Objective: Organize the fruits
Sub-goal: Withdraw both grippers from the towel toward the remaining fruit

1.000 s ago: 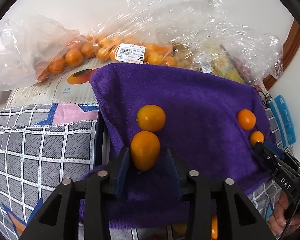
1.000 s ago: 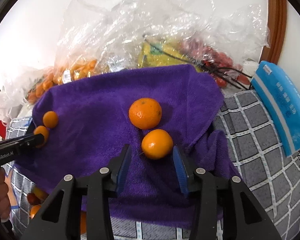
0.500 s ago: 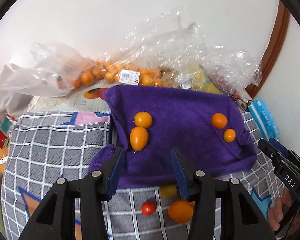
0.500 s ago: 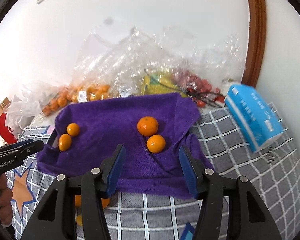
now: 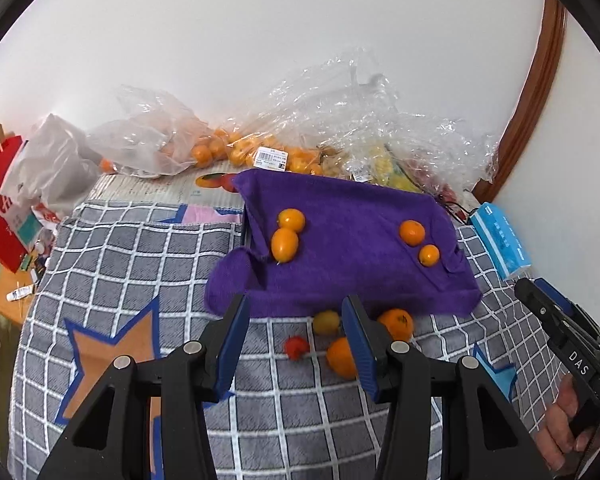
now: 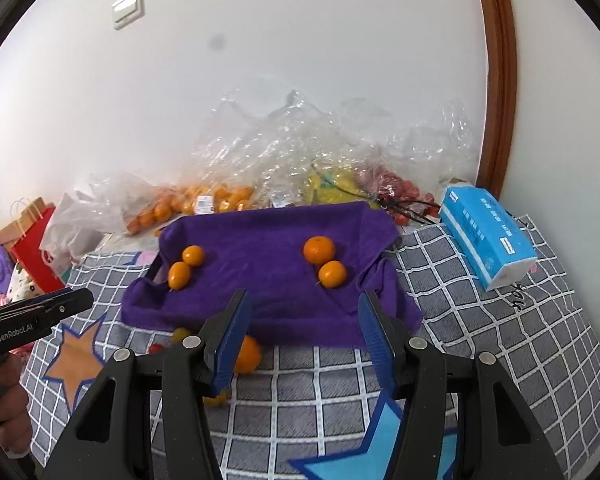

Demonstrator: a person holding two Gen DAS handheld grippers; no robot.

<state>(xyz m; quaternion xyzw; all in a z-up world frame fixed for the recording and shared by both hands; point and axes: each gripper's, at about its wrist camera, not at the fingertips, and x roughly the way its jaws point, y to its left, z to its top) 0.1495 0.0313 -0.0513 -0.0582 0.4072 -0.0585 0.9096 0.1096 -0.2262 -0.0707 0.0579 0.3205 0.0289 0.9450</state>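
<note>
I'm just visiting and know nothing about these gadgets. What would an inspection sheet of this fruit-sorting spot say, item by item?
Surface: checked grey blanket with star shapes.
Job's things: purple towel carrying two pairs of orange fruits, left pair and right pair; loose fruits on the blanket in front of the towel.
Clutter: plastic bags of fruit, blue tissue pack, red paper bag.
Grippers: left gripper and right gripper both open, empty.
Cables: dark cord behind the towel.
Surroundings: white wall, wall switch, brown door frame.

Left gripper, right gripper — both agape, empty.
</note>
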